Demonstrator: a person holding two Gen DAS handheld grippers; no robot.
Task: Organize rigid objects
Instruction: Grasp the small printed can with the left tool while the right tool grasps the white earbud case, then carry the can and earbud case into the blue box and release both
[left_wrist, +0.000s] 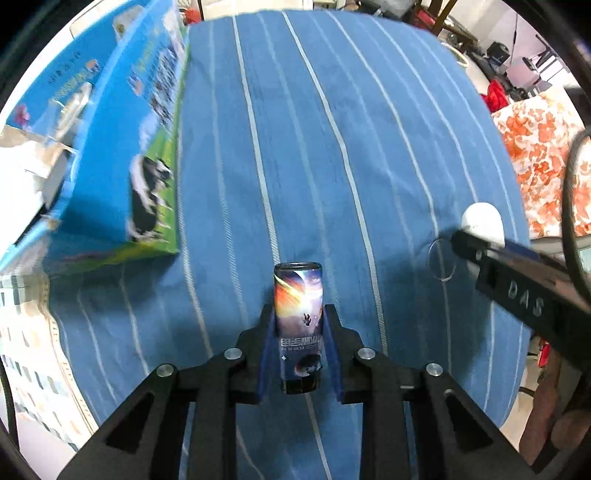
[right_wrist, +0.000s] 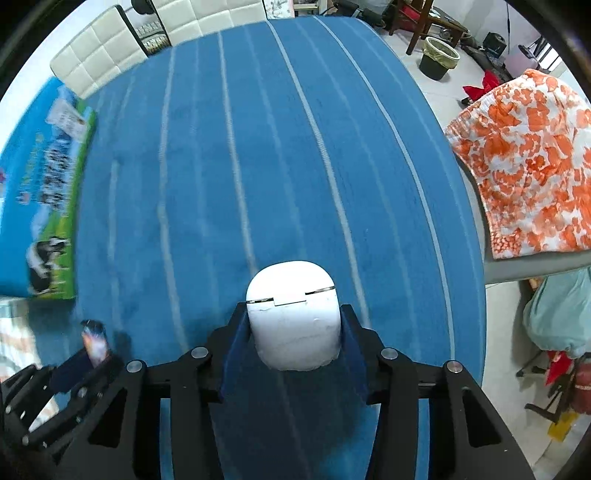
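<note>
- Holding a small printed can (left_wrist: 298, 325), the left tool (left_wrist: 298, 354) has its two blue-padded fingers pinched against the can's sides, low on its body.
- The can stands upright in that grip, long axis vertical, dark rim on top and base just below the pads; it seems to be lifted a little off the striped blue cloth (left_wrist: 332, 147) on the desk, though the view is too distorted to be sure.
- The right tool (right_wrist: 295, 339) is pinching a white rounded case (right_wrist: 293, 314); its domed lid end points away from the tool toward the far edge, with the lid seam running left to right across it.
- In the left wrist view the case (left_wrist: 482, 221) shows as a white dome at the tip of the right tool (left_wrist: 476, 236), well to the right of the can.
- A blue milk carton box (left_wrist: 110, 147) with cows printed on it lies at the far left of the desk, its long side running near to far.
- That box lies left of and beyond the can, so the left tool is the nearer one; if the box is where things go, the can would travel left and away.
- An orange-and-white patterned cloth (right_wrist: 524, 166) hangs off to the right of the desk.
</note>
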